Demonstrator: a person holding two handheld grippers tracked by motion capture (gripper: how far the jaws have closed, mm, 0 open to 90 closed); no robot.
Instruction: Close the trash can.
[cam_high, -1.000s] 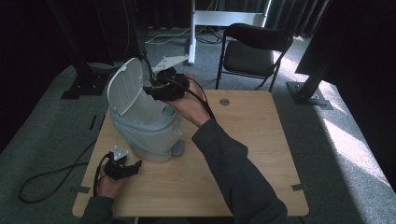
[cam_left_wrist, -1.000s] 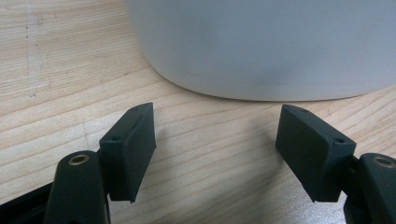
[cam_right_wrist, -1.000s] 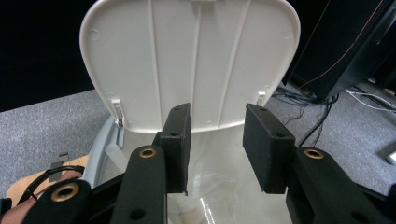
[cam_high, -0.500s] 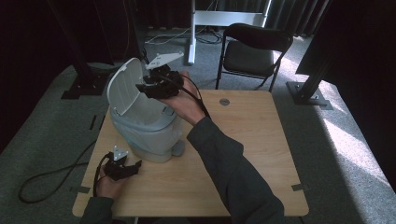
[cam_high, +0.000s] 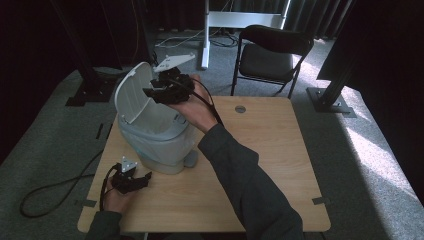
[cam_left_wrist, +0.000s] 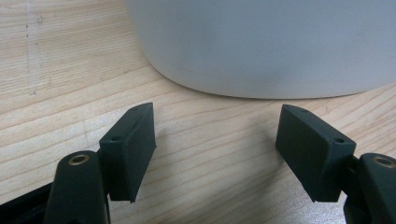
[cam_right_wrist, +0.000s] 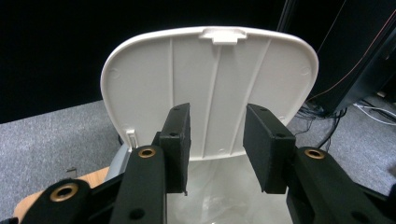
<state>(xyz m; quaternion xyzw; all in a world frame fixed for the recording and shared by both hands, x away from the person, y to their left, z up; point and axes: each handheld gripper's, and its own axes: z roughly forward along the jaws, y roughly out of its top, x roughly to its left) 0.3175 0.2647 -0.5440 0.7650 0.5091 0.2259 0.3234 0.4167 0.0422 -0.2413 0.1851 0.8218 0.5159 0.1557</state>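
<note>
Shifted slightly leftward toward the raised lid (cam_high: 131, 95): right hand-held gripper (cam_high: 159, 91), released, nothing between its pads. Lidded white bin (cam_high: 160, 137) left of centre on worktop (cam_high: 260, 165), open. Left hand-held gripper (cam_high: 134, 181) unmoved, lower left, released. Probably about to press the lid.

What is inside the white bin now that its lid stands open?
The right gripper view shows a clear plastic liner inside the bin, below the raised lid. The bin's bottom is hidden by its walls and the gripper's jaws.
</note>
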